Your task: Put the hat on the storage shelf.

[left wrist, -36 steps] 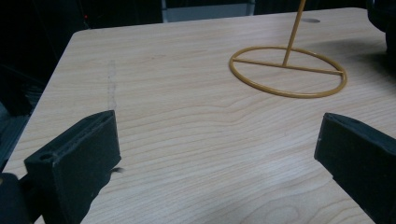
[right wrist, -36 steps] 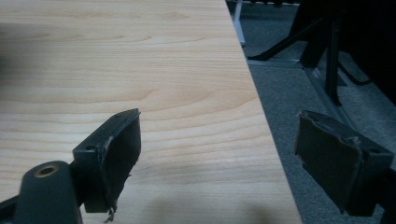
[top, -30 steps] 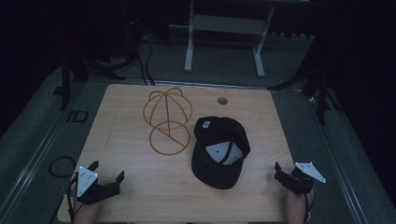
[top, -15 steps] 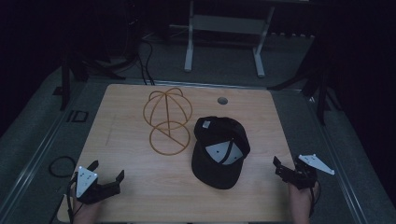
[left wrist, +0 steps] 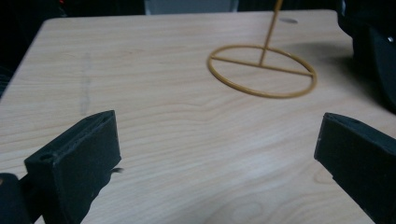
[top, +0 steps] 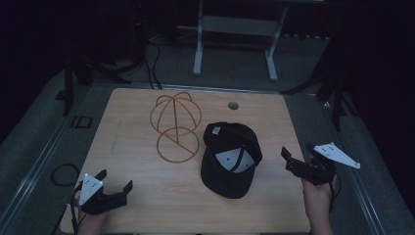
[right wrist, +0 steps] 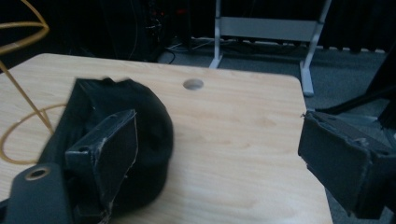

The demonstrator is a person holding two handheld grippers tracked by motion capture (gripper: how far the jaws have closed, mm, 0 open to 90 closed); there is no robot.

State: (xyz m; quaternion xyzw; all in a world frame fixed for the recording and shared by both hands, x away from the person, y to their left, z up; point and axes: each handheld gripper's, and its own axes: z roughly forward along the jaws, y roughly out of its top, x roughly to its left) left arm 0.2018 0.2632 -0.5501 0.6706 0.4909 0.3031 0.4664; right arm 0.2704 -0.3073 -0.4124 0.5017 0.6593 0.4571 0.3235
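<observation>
Hiding cap [right wrist: 140, 140]: right hand-held gripper [right wrist: 219, 154]

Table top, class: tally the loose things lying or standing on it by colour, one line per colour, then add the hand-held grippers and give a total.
Black: 1, the cap, lying upside down.
Gold: 1, the wire hat stand, upright beside the cap.
Grippers: 2, the left gripper and the right gripper, both with jaws apart and holding nothing.
Total: 4.

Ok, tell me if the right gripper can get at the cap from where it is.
Probably yes. The right gripper is open beside the cap, at the table edge, with bare wood between them. The wire stand sits on the cap's far side.
</observation>
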